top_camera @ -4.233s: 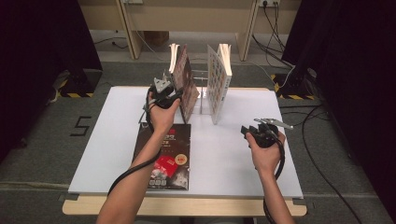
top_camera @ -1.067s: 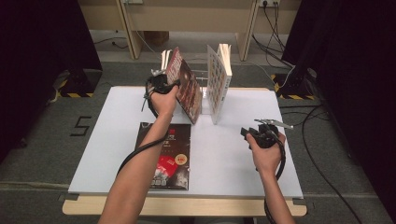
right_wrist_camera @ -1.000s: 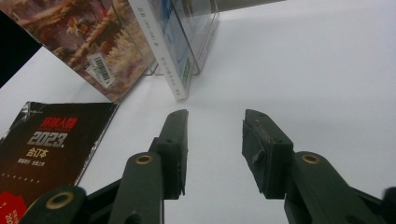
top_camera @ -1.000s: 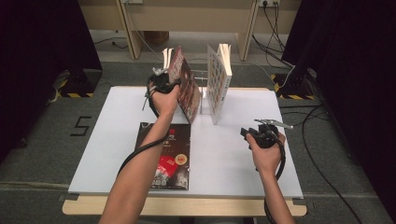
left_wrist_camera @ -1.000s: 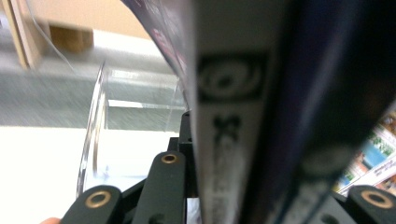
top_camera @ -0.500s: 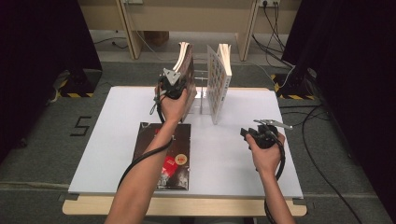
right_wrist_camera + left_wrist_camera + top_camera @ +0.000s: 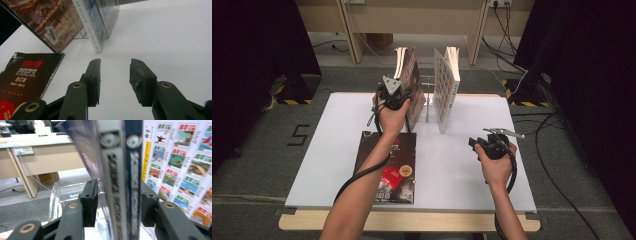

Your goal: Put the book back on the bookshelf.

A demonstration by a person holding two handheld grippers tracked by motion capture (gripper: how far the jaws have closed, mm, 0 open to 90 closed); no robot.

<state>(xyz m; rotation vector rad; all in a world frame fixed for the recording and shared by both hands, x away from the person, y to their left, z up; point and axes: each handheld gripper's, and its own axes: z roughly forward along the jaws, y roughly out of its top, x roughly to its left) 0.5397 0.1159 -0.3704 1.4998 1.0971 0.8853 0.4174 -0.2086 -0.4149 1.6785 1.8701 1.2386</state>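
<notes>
**Book set in rack, grip coming off**

Dark-covered book [image 7: 413, 90] stands upright in the clear rack [image 7: 428, 95] at the counter's [image 7: 462, 165] far edge. Left hand-held gripper [image 7: 117, 205] jaws have just been opening; spines sit between them, pads apparently clear. Right hand-held gripper [image 7: 115, 80] released, idle. Next, likely: withdraw left, fetch the flat book [image 7: 387, 167].

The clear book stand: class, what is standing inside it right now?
Inside the clear book stand stand two upright books: a dark-covered book and a white picture-grid book. The stand's base between them is mostly hidden.

White table [image 7: 337, 150], black magazine [image 7: 389, 165] lying flat, wooden desk [image 7: 412, 15] behind
</notes>
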